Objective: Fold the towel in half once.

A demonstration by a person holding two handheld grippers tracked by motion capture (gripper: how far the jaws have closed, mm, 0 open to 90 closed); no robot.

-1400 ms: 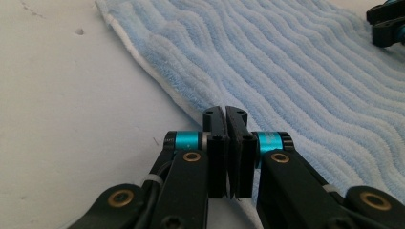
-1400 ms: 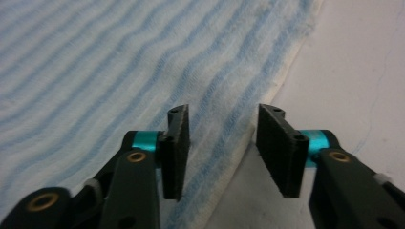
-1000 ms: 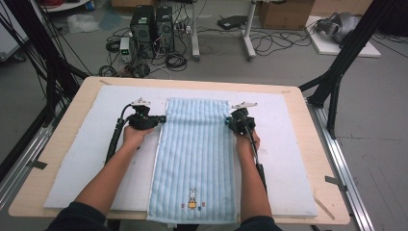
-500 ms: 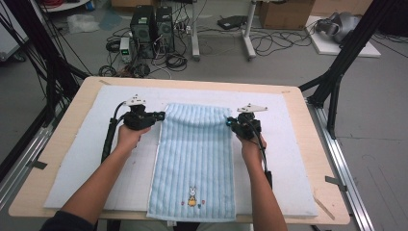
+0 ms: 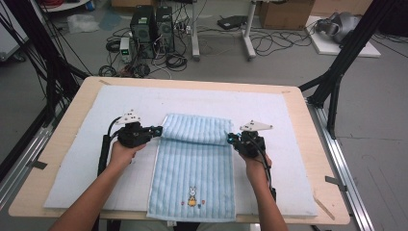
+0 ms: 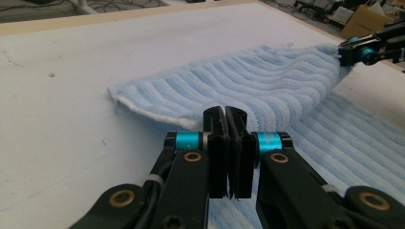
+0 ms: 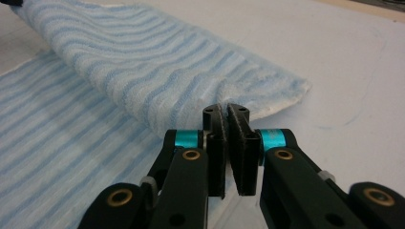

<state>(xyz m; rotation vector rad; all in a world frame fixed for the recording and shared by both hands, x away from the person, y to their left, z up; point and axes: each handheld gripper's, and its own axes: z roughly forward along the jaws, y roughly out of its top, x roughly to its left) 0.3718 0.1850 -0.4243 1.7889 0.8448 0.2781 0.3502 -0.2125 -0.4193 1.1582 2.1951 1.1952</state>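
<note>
High view, towel [image 5: 192, 183]: long axis runs toward the person, far end doubled back.
Left gripper [image 5: 156, 130]: clamped on the fold's left corner.
Right gripper [image 5: 232, 139]: clamped on its right corner.

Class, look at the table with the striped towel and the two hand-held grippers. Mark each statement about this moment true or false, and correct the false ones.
1. The left gripper is shut on the towel. True.
2. The far end of the towel lies flat on the white mat. False: it is lifted and folded back toward the person.
3. The right gripper is open beside the towel. False: it is shut on the towel's edge.
4. A rabbit picture sits near the towel's near end. True.
5. The towel is plain red. False: it is light blue with stripes.
</note>
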